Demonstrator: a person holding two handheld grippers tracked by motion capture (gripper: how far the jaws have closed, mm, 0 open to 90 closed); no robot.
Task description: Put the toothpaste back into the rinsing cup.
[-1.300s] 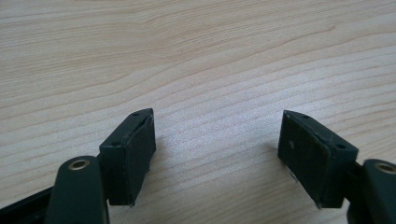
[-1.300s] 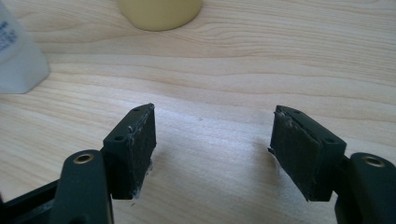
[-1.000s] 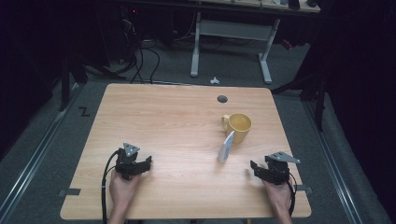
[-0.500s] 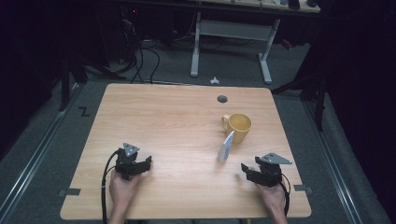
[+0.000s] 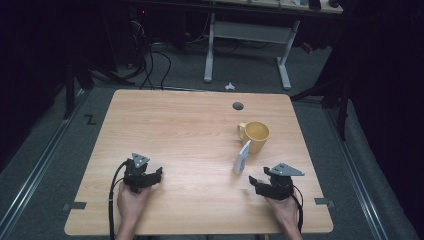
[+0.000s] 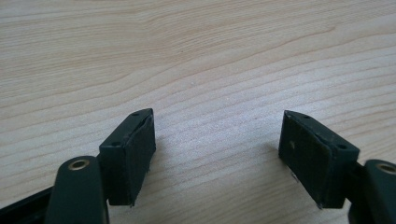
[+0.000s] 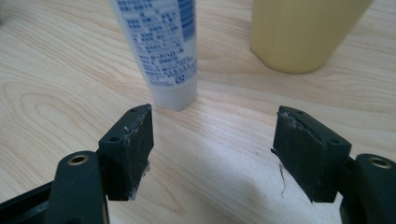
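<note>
Near the tube (image 5: 242, 159), the right gripper (image 5: 256, 183) has edged closer, jaws spread.

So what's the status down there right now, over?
Both grippers open, empty. Right gripper faces upright tube, yellow mug behind. Left gripper on bare table. Path clear.

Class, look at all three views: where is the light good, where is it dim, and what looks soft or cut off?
High view: the table is evenly lit, its surroundings dark. Left gripper view: wood grain sharp, soft shadows under the jaws. Right gripper view: the tube and yellow mug are cut off at the top, the tube's print slightly soft.
</note>
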